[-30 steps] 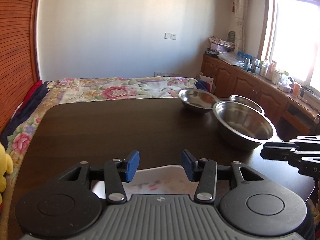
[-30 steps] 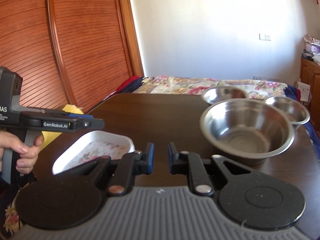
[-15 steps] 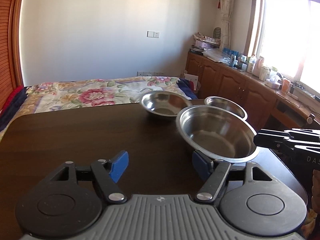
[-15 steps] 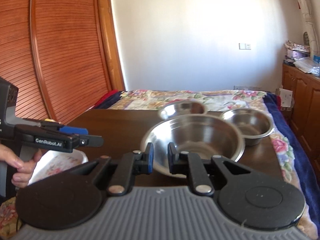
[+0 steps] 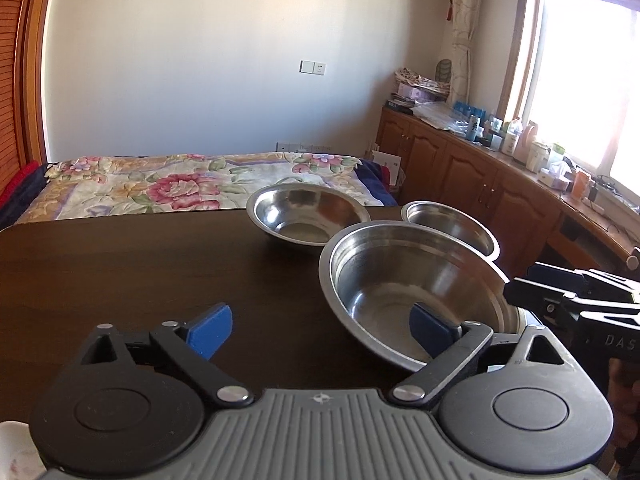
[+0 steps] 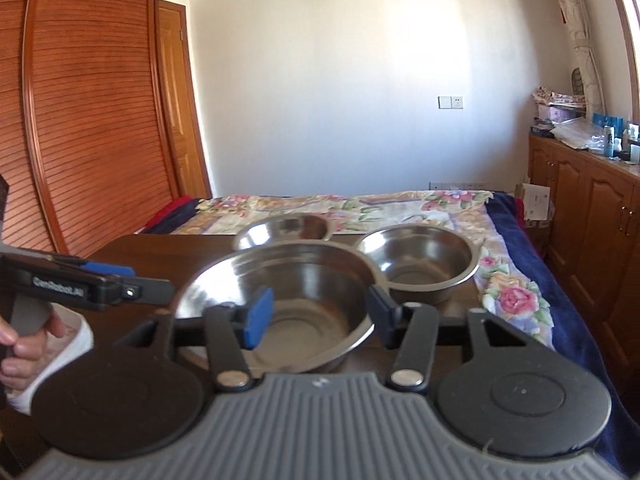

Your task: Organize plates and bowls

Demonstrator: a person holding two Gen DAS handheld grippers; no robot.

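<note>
Both grippers have swung away from the white patterned dish toward the large steel bowl (image 6: 280,304), which now fills the near field of each wrist view where earlier it sat farther off. Left gripper (image 5: 320,326): jaws opening, near their widest; its right pad hangs over the near rim of the large steel bowl, the left pad over the bare dark table (image 5: 120,272); nothing is gripped. Right gripper (image 6: 318,312): jaws opening, about halfway; the bowl's near rim lies between the pads, with no contact visible. Behind the large steel bowl stand the shallow steel bowl (image 5: 306,218) and the small steel bowl (image 6: 420,258), each just beside it and separate. The white patterned dish (image 6: 56,354) sits at the left edge, well apart from the large bowl. Judged progress: early; no bowl is nested, and all stacking remains.
</note>
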